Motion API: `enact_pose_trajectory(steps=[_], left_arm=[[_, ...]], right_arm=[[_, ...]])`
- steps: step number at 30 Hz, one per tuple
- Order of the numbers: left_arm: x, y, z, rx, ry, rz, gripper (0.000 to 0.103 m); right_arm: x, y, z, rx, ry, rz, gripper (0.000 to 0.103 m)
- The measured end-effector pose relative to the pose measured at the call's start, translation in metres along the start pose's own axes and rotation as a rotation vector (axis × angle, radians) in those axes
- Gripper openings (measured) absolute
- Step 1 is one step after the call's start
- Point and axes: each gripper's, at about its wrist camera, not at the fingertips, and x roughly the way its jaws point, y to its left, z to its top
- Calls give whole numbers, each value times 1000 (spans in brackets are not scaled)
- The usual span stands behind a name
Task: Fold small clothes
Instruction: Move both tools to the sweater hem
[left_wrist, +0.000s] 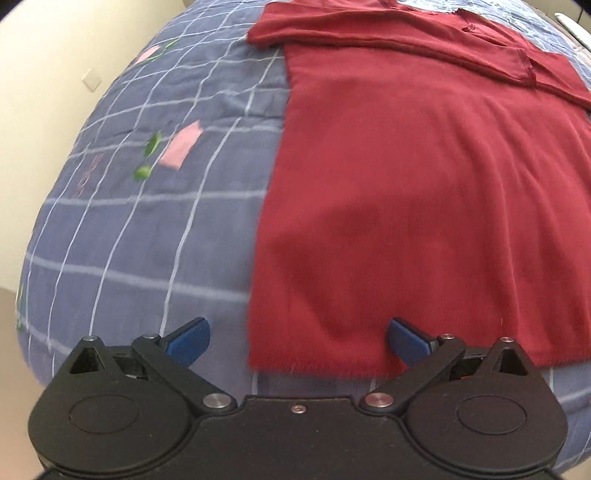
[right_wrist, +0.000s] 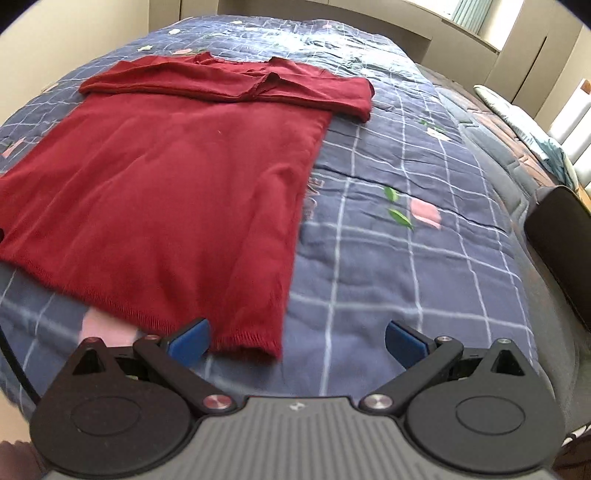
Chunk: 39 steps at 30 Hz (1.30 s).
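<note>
From my left wrist view, my left tongs (left_wrist: 298, 341) are spread wide and grip nothing, their blue pads (left_wrist: 190, 341) held low over the near edge of the bed. The red top (left_wrist: 424, 206) lies flat on the blue checked quilt (left_wrist: 147, 229), its lower hem just ahead of me; my right-hand pad sits over that hem, the other over bare quilt. Its sleeves are folded across the upper part. From my right wrist view, my right tongs (right_wrist: 297, 341) are also wide open and empty. The top's near right corner (right_wrist: 255, 343) lies between the pads, close to the left one. A dark object (right_wrist: 561, 251) stands at the bed's right edge.
</note>
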Motion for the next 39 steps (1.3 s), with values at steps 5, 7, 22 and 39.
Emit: enact_pose_trajectory(steps=[5,7,22,39], left_arm=[[-21,7,-19,-16,-35,13,102],[-28,6,-24,-5,-51,18,102],[-30,-48,-45,352,-152,65,102],[-29,-66,-55,523,-294,78,102]], right_arm=[[-32,2,-7,-80,-151,43,103],[-31,12,-7,-164,-158,78,103],[-1,70,-11,-420,-221,55,103],[-6,60,7,-275,-248,222,33]])
